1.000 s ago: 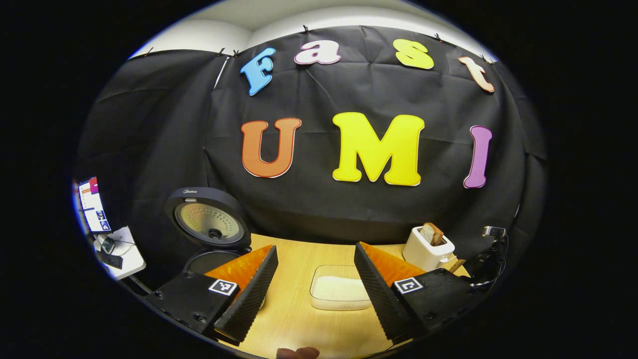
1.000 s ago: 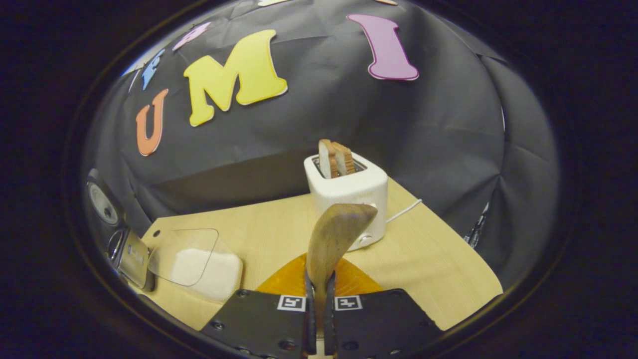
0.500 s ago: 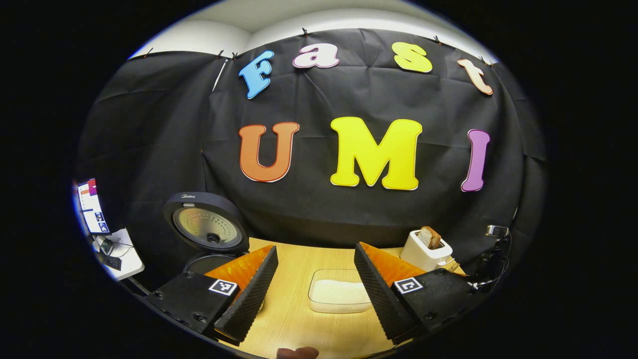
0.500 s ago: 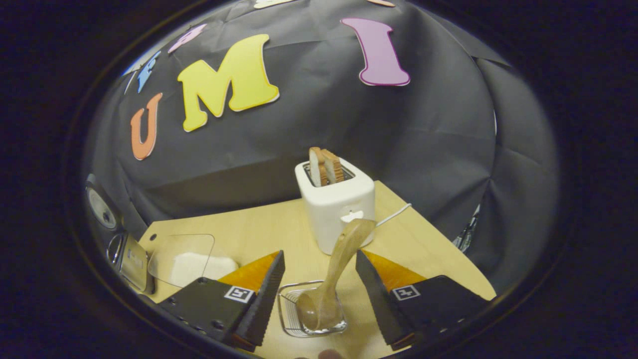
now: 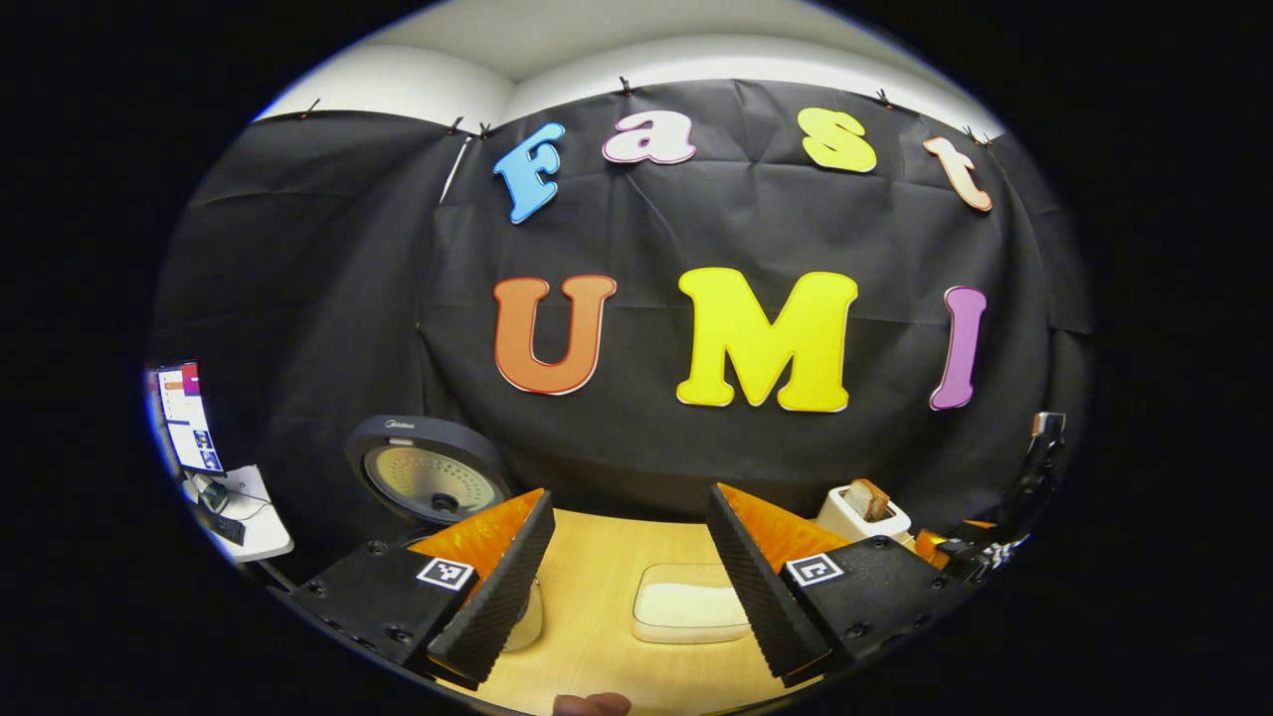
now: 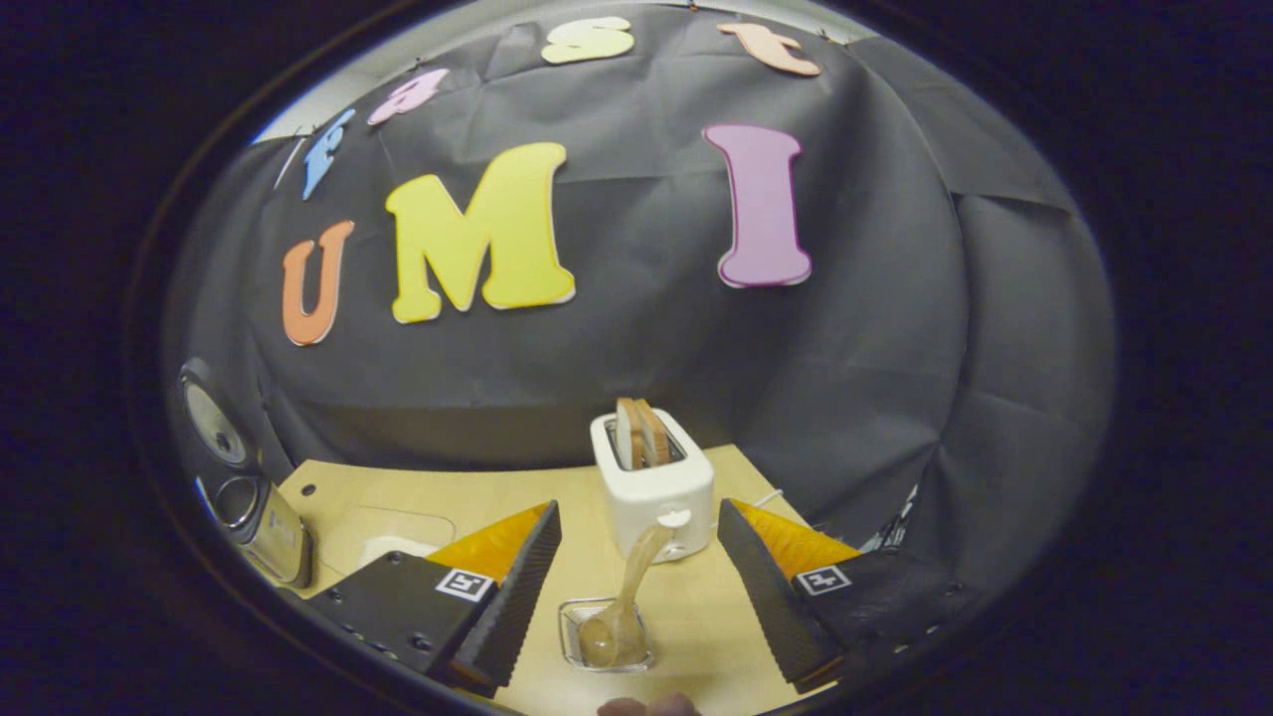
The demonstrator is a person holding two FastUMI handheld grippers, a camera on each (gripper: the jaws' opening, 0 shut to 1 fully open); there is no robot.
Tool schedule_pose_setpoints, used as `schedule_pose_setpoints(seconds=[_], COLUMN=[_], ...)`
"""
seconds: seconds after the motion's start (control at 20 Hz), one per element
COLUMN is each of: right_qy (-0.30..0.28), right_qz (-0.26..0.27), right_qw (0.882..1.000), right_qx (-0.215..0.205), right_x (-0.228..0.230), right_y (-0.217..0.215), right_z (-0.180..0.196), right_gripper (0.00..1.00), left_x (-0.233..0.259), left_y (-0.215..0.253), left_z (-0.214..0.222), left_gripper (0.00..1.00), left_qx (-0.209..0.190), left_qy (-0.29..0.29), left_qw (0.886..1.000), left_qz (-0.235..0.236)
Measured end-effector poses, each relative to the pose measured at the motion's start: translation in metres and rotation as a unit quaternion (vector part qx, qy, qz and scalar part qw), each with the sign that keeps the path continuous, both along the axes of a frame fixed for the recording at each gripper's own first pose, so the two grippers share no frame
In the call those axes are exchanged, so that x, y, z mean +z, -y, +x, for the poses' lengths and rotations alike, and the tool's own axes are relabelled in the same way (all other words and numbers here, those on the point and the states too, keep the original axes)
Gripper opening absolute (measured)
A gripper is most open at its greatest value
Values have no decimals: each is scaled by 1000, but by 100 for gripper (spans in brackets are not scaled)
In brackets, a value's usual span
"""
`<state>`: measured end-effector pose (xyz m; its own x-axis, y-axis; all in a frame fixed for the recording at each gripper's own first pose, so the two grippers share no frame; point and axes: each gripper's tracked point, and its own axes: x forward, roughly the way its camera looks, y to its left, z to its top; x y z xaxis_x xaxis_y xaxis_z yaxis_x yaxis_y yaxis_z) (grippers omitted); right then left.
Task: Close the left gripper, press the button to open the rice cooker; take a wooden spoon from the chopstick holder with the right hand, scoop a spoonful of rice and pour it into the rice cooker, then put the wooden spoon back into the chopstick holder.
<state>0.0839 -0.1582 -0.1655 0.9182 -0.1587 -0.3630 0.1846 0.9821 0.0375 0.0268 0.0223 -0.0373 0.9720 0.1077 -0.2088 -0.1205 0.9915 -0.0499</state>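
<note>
1. Left gripper view: the left gripper [image 5: 627, 582] is seen with its fingers spread apart and nothing between them. Beyond the fingers, the rice container [image 5: 689, 604] lies on the table [image 5: 597, 557]; the rice cooker [image 5: 430, 477] stands at the left with its lid raised.

2. Right gripper view: the right gripper [image 6: 636, 582] is likewise held apart and empty. The wooden spoon [image 6: 625, 605] is seen leaning in the chopstick holder [image 6: 603, 633], just in front of the toaster [image 6: 652, 485]. The spoon is judged light, stiff and somewhat smooth; its upper handle would best be taken, squarely across the flat.
</note>
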Motion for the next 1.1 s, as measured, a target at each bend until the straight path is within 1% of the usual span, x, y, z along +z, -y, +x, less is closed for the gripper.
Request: schedule_pose_setpoints(seconds=[0.1,0.25,0.35,0.4,0.45,0.5,0.55,0.6,0.7,0.85,0.95,1.0,1.05,1.1], right_qy=[3,13,18,18,18,15,14,13,12,2,-1,-2,-5,-7], right_qz=[-4,-32,-47,-54,-59,-65,-69,-73,-84,-92,-88,-87,-89,-92], right_qw=[1000,997,994,994,993,993,993,993,992,993,994,994,994,995], right_qx=[29,76,92,95,99,98,99,97,94,78,70,65,57,47], right_x=[19,40,51,54,58,60,62,64,67,70,73,73,74,74], right_y=[-27,-64,-80,-84,-90,-94,-98,-102,-110,-113,-115,-114,-111,-107], right_z=[-8,-15,-16,-18,-20,-21,-22,-22,-23,-24,-26,-28,-31,-33], right_gripper=[94,95,94,96,97,95,95,95,96,95,95,98,95,96], left_x=[4,9,14,16,17,18,19,17,15,7,-6,-13,-21,-27], left_y=[-28,-80,-114,-130,-144,-159,-172,-189,-213,-245,-259,-265,-269,-273], left_z=[4,11,19,22,27,34,43,52,73,104,122,130,137,142], left_gripper=[98,98,98,98,98,98,100,98,98,98,98,98,98,98], left_qx=[17,47,67,75,83,90,97,101,103,102,96,91,90,87], left_qy=[6,7,6,7,8,8,5,2,-8,-29,-50,-61,-74,-86], left_qw=[1000,999,997,997,996,996,995,995,995,994,994,994,992,991], left_qz=[10,26,29,24,19,15,13,7,-4,-11,-20,-28,-38,-45])
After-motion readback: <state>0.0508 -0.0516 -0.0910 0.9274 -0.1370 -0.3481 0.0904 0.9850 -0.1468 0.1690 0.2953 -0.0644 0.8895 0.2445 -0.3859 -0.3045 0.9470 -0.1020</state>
